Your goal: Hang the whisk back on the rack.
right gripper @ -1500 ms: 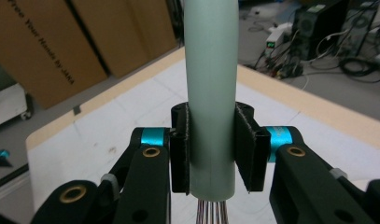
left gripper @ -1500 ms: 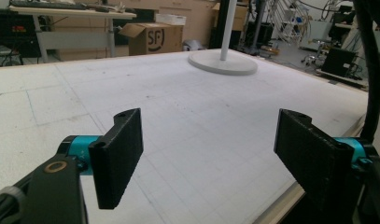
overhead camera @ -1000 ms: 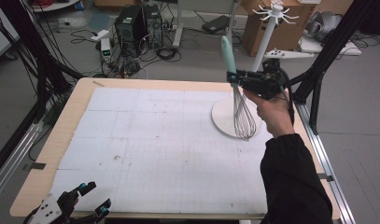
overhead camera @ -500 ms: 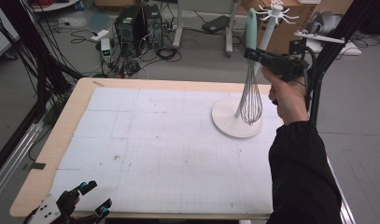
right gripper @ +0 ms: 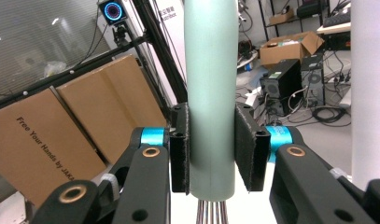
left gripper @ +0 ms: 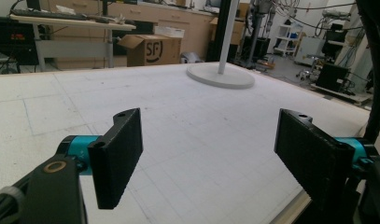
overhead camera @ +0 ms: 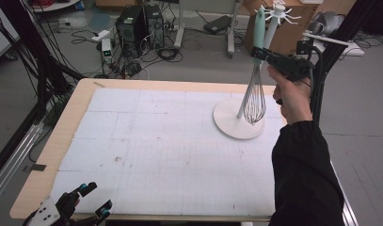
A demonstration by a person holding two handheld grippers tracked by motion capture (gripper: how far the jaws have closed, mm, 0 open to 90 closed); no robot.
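1. While the lower left corner of the high view is scanned, the left gripper is found at the near edge of the tabletop, its jaws spread wide and nothing held between them; in the left gripper view the same jaws are seen well apart over the bare white surface.
2. Toward the upper right of the high view, a white stand with a round base is seen on the tabletop, its pole rising to a crown of hooks near the top edge of the frame.
3. Just right of the pole, a whisk is held upright and clear of the tabletop, its wire cage hanging over the round base and its pale green handle pointing up beside the hooks.
4. At the upper right, the right gripper is seen pinching that handle; in the right gripper view the jaws are pressed against both sides of the whisk.
5. The whisk is seen to have a smooth matte green handle and thin steel wires, and no damage is visible.
6. The lift is judged to be done, since the whisk is raised to the height of the hooks; the hanging on a hook and the release are judged to be left.
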